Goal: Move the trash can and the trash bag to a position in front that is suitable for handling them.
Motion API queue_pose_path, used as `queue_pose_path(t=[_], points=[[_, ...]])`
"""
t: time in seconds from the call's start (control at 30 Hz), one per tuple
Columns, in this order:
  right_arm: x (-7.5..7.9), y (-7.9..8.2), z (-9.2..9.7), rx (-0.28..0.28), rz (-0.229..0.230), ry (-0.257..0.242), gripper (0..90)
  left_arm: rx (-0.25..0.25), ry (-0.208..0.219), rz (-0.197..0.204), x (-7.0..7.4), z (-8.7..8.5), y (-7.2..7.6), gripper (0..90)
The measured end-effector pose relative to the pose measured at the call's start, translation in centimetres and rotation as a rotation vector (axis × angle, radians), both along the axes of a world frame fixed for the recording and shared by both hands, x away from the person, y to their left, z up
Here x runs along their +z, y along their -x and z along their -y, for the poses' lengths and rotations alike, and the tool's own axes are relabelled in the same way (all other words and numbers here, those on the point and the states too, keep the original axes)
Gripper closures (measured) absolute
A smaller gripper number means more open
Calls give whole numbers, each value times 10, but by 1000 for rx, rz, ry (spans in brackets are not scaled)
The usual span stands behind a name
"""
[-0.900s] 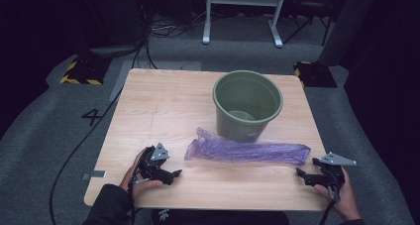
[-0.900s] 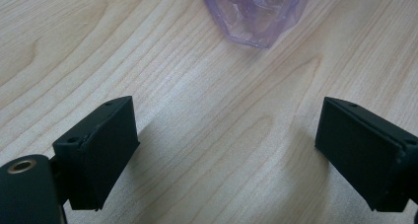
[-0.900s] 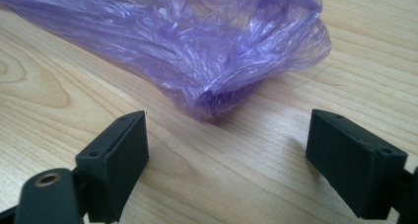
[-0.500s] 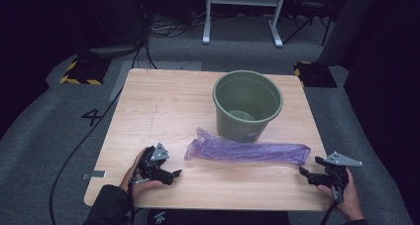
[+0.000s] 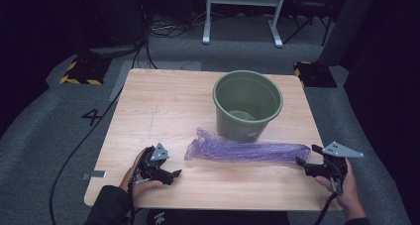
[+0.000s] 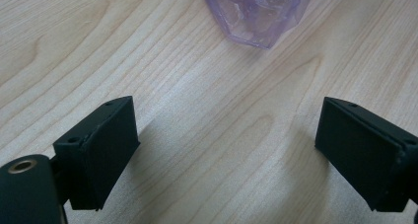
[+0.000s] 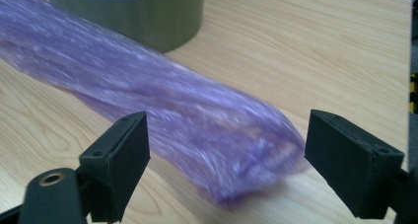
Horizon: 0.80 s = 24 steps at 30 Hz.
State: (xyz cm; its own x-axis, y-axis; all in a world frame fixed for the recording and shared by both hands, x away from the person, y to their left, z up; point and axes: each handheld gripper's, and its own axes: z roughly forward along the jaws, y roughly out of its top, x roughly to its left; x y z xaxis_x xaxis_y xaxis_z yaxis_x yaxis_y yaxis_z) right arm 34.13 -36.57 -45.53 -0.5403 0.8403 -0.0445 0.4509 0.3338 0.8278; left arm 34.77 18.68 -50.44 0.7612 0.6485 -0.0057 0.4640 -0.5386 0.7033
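One green bucket (image 5: 247, 105) standing upright on the wooden table (image 5: 163, 106), perhaps empty, its dim floor hard to read. One crumpled purple plastic bag (image 5: 245, 150) lying flat just in front of the bucket. Two grippers: left gripper (image 5: 174, 174) wide open, holding nothing, short of the bag's left end; right gripper (image 5: 304, 155) wide open at the bag's right end, pads not pressing, bag blurred there

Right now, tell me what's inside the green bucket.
The green bucket looks empty: its bare green floor shows from the high view. The near inner wall is hidden by its rim. The purple plastic bag lies outside, in front of it.
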Motion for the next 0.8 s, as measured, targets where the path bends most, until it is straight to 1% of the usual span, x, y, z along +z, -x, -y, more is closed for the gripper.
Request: queue_pose_path(t=[0.03, 0.1, 0.23, 0.37, 0.4, 0.5, 0.6, 0.63, 0.8], points=[[2, -2, -3, 7, 4, 6, 169, 0, 0, 0, 0, 0, 0, 87], [2, -3, -5, 13, 6, 4, 171, 0, 0, 0, 0, 0, 0, 87], [8, -10, -18, 47, 11, -9, 171, 0, 0, 0, 0, 0, 0, 87], [11, -16, -29, 70, 18, -8, 171, 0, 0, 0, 0, 0, 0, 87], [11, -16, -29, 70, 18, -8, 171, 0, 0, 0, 0, 0, 0, 87], [15, -24, -40, 115, 31, -33, 163, 0, 0, 0, 0, 0, 0, 87], [18, -28, -48, 129, 40, -35, 164, 0, 0, 0, 0, 0, 0, 87], [19, -30, -51, 133, 35, -37, 164, 0, 0, 0, 0, 0, 0, 87], [23, -41, -69, 186, 30, -34, 164, 0, 0, 0, 0, 0, 0, 87]])
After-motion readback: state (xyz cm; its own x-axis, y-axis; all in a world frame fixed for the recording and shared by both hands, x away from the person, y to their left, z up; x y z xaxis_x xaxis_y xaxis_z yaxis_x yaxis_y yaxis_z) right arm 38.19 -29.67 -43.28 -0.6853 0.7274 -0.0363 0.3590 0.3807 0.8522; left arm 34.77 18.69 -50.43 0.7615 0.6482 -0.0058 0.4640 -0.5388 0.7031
